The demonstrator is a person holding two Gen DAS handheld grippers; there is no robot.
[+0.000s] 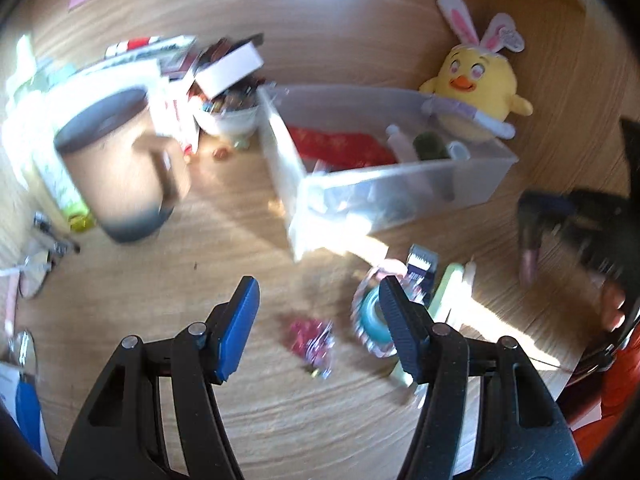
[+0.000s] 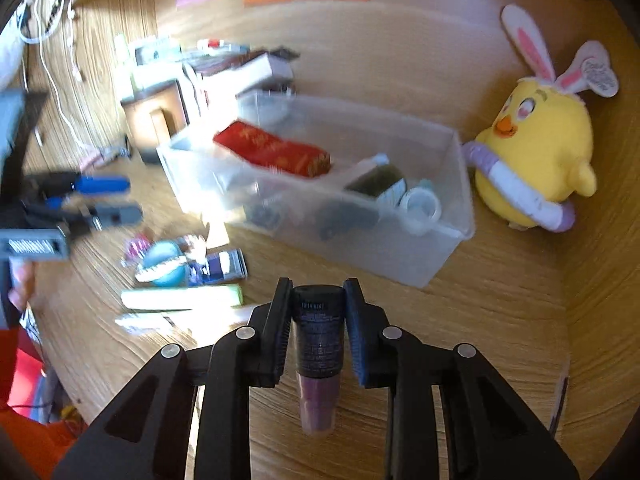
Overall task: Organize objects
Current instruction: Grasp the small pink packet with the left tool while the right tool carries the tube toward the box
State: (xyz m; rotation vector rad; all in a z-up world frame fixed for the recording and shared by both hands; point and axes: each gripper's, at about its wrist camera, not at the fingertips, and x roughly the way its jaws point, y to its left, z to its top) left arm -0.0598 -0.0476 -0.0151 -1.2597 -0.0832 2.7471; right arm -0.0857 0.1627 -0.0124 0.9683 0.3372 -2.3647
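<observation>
My right gripper (image 2: 316, 320) is clamped on a dark cosmetic tube (image 2: 319, 340), near the clear bin (image 2: 436, 256): light, squishy, slick, so I'd grip the cap end. Left gripper (image 1: 316, 320) spread wide, holding nothing.

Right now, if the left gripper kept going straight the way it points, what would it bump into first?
Most likely the small red wrapper, lying on the desk between the open fingers of the left gripper. The blue tape roll sits just off to the side. Blur makes depth uncertain.
</observation>
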